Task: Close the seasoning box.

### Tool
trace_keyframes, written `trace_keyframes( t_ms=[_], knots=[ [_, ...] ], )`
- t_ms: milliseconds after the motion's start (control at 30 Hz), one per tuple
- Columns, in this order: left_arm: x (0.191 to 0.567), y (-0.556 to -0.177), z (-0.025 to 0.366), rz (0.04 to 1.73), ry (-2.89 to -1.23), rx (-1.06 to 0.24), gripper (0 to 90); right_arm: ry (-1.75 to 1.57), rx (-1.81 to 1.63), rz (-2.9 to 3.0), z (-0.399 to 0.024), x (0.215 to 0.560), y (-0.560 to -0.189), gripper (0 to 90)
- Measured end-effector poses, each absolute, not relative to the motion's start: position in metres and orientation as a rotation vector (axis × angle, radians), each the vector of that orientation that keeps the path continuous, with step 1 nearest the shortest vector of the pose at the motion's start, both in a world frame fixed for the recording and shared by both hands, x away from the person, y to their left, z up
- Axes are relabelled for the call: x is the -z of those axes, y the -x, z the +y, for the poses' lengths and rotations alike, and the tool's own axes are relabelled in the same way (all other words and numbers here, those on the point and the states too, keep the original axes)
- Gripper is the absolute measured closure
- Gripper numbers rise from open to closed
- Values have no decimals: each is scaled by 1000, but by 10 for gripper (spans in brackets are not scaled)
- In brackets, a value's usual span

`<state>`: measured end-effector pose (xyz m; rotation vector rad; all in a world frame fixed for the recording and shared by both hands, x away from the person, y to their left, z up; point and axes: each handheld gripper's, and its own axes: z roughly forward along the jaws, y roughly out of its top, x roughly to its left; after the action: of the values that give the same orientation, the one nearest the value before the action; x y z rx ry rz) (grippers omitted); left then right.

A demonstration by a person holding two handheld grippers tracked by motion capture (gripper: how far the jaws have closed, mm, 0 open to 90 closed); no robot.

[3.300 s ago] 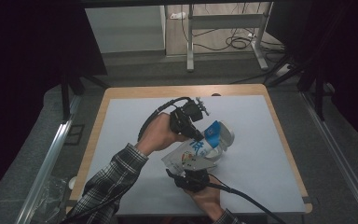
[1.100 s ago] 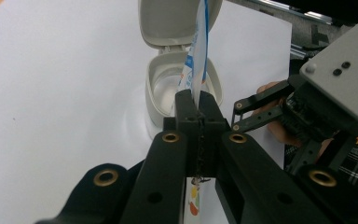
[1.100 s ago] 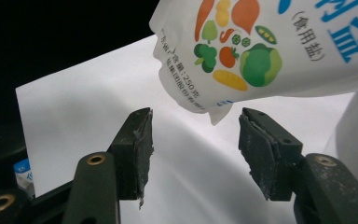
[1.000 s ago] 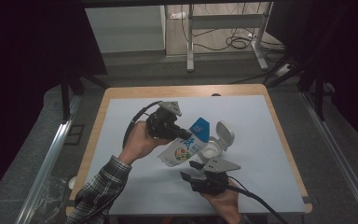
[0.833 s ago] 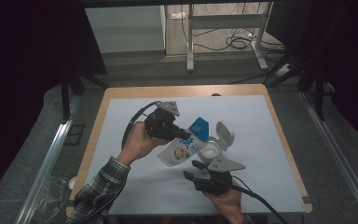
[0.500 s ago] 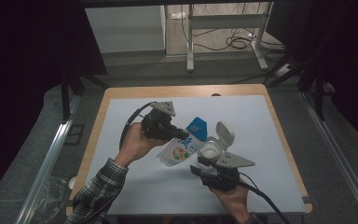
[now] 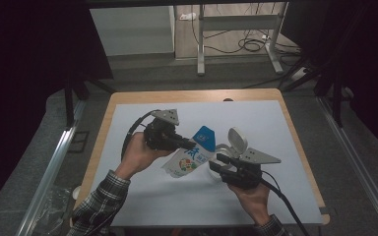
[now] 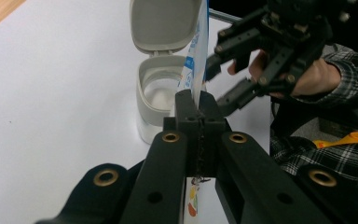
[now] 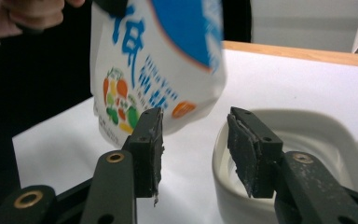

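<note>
**White pouch held over an open tub**

White plastic is showing at the centre of the high view: a printed pouch (image 7: 189, 156) is hanging tilted above the surface (image 7: 285, 123), with the left gripper (image 7: 189, 145) clamping its upper edge. Just right of it an open tub (image 7: 222, 153) is standing on the white sheet, its hinged lid (image 7: 237, 141) raised. The right gripper (image 7: 216, 164) is coming in from the lower right, pointing at the pouch's lower end.

Along the left gripper view, the jaws are pressing fully together on the thin edge of the pouch (image 8: 196, 51), which is rising from between them. Beyond, in the upper middle of the frame, the tub (image 8: 156, 100) is standing with its lid (image 8: 164, 23) up, and the right gripper (image 8: 221, 79) is reaching in from the upper right with its jaws apart.

Along the right gripper view, the jaws have just been closing and are standing part open; nothing is pressed between them. The pouch's (image 9: 156, 65) lower corner is hanging above and behind the left-hand jaw, and the tub's rim (image 9: 307, 128) is lying behind the right-hand one.

What could go wrong, as I judge it: the pouch is hanging left of the tub's mouth, so anything poured may be spilling onto the sheet. A right-hand pinch may be catching a mere corner and slipping, or the jaws may be knocking the light tub over.
</note>
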<state>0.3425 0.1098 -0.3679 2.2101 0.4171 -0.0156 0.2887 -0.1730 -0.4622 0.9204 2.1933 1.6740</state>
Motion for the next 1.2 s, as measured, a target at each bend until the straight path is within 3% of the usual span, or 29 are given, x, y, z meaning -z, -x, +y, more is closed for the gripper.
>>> trace_keyframes(
  t_ms=[433, 600, 867, 1200],
  knots=[
    [374, -338, 125, 417, -2186, 40, 900, -875, -1781, 2266, -152, 452, -307, 518],
    [378, -338, 131, 425, -2181, 46, 900, -854, -1788, 2285, -145, 450, -310, 609],
    [385, -338, 140, 447, -2171, 42, 900, -805, -1748, 2315, -136, 447, -308, 888],
    [394, -337, 148, 455, -2138, 10, 887, -816, -1692, 2328, -130, 439, -307, 900]
  ],
)
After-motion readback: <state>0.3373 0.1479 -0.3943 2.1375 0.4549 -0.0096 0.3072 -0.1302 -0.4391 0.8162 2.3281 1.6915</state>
